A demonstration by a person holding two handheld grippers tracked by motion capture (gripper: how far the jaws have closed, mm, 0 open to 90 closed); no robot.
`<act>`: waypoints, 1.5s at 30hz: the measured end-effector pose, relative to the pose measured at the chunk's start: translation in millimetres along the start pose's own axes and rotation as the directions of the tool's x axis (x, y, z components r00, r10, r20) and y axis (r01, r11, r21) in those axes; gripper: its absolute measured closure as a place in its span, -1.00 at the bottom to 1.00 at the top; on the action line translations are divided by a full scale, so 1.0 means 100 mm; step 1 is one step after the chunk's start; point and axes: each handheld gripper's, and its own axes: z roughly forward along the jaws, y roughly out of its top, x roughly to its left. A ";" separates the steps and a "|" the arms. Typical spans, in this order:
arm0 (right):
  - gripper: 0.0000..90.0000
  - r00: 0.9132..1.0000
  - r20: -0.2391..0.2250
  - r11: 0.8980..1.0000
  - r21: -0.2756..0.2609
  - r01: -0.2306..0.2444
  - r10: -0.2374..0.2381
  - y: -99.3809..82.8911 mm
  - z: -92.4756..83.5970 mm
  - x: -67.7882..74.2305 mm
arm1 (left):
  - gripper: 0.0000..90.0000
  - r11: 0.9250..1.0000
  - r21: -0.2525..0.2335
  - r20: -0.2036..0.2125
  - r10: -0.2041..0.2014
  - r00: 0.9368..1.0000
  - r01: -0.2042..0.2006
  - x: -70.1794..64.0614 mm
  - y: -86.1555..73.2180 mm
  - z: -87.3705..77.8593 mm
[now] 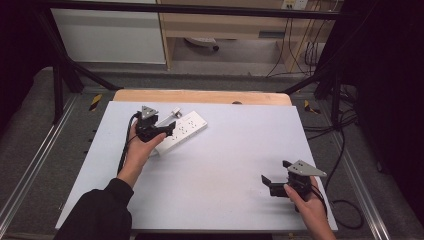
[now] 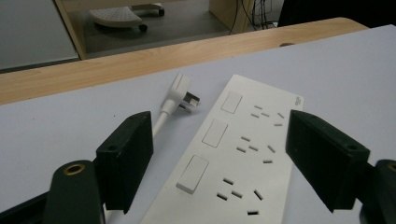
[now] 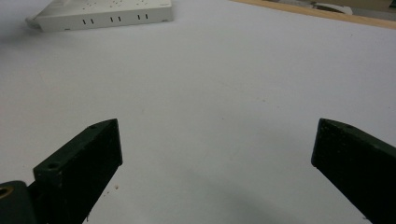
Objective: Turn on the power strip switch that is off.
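1. Risk, as a judgement: the left gripper [image 2: 219,163] hangs over the near end of the power strip [image 2: 243,154] with its jaws spread wider than the strip; if they close off-centre, a jaw tip could land on 1 of the 3 rocker switches [image 2: 215,133] or skid the smooth white casing across the table [image 1: 225,165]
2. Further risk: the white cord [image 2: 159,123] runs out beside the strip's left edge, close to the left jaw; a careless closing could pinch the cord instead of the casing, or drag the plug [image 2: 180,93] along
3. Left gripper state: wide open, holding nothing; whether the jaws touch the strip cannot be told
4. Right gripper [image 3: 217,154] state: also wide open and empty, jaws over bare table
5. Position of the strip: it lies flat and slantwise on the table's far left part, and the left gripper straddles its near end, pointing along its length
6. The plug lies loose beside the strip's far left edge, prongs toward the strip
7. The right gripper [image 1: 275,184] is well apart from the strip [image 1: 182,131], toward the table's near right corner, facing it from afar
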 end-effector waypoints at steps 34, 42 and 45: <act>-0.92 0.999 0.002 0.999 -0.013 -0.041 0.041 0.00 -0.02 -0.03 | 0.62 1.000 0.017 -0.004 0.004 1.000 -0.004 0.08 -0.05 0.09; -0.92 0.999 0.029 1.000 -0.001 -0.023 0.023 0.00 -0.02 -0.04 | 0.81 1.000 0.027 0.006 0.001 1.000 -0.001 0.08 -0.05 0.12; -0.91 0.998 0.062 1.000 0.005 0.003 -0.003 0.00 -0.02 -0.04 | 0.86 0.999 0.034 0.001 -0.004 1.000 0.004 0.09 -0.05 0.14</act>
